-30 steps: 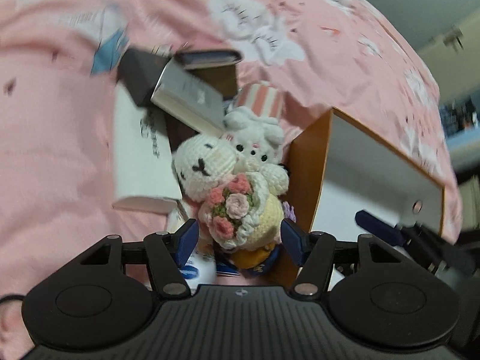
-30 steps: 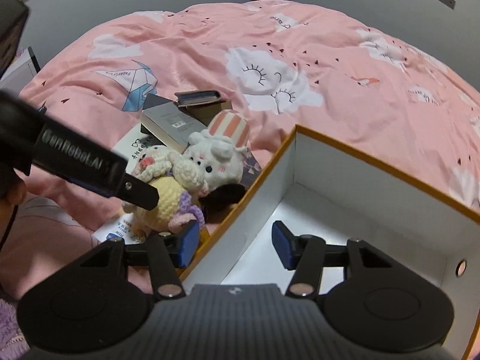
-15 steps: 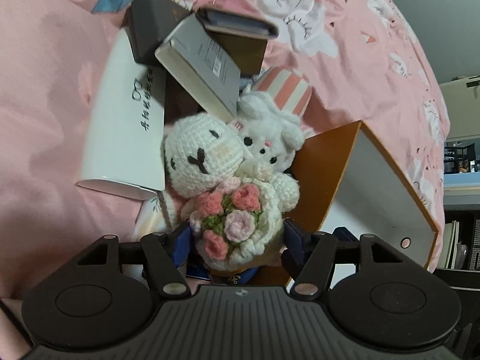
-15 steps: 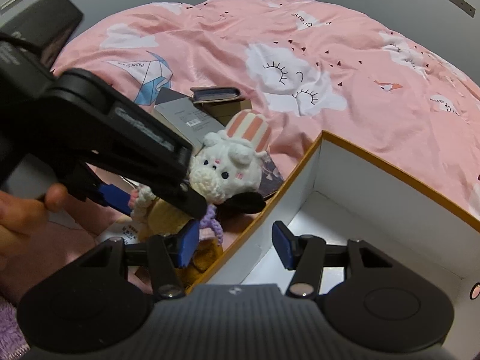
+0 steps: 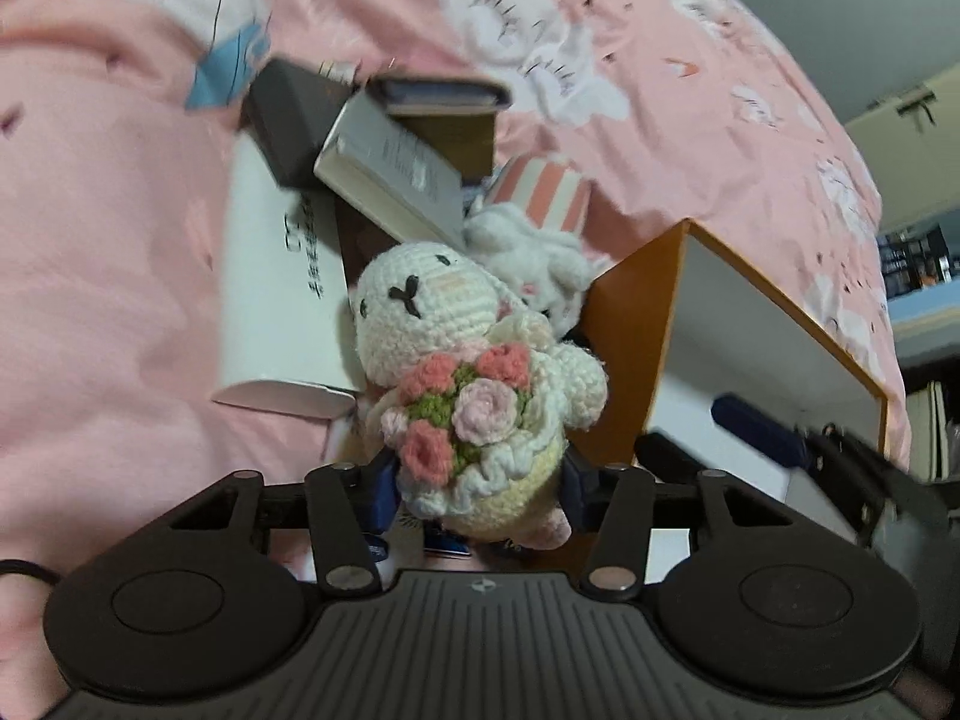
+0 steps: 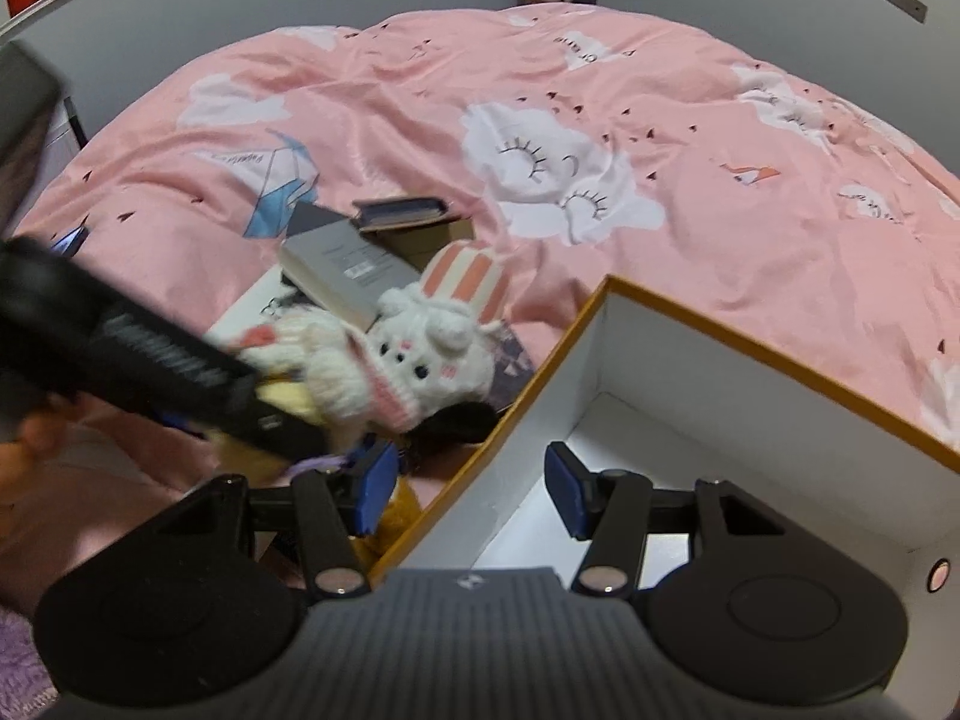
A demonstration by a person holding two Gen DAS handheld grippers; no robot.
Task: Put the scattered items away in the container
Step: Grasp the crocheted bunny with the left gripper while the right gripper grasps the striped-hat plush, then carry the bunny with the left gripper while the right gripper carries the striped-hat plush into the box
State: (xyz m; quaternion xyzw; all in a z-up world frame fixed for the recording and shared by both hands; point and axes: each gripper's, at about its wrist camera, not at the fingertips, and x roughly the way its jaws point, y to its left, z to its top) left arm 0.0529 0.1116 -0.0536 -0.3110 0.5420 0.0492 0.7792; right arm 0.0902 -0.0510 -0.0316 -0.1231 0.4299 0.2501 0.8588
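Observation:
My left gripper (image 5: 477, 489) is shut on a crocheted white bunny with a pink flower bouquet (image 5: 462, 384) and holds it lifted off the bed. The bunny also shows in the right wrist view (image 6: 318, 360), partly behind the left gripper's body. A second white plush with a pink striped hat (image 5: 540, 240) (image 6: 438, 336) lies beside the box. The orange-rimmed white box (image 5: 654, 312) (image 6: 750, 348) sits to the right. My right gripper (image 6: 471, 489) is open, straddling the box's near wall.
Several books lie on the pink bedspread: a white one (image 5: 282, 288), a grey one (image 5: 390, 174) (image 6: 342, 270), and a dark wallet-like case (image 5: 438, 93) (image 6: 399, 210). A grey wall stands behind the bed.
My left gripper has closed on the crocheted bunny and raised it away from the striped-hat plush. The right gripper has stayed open at the box wall.

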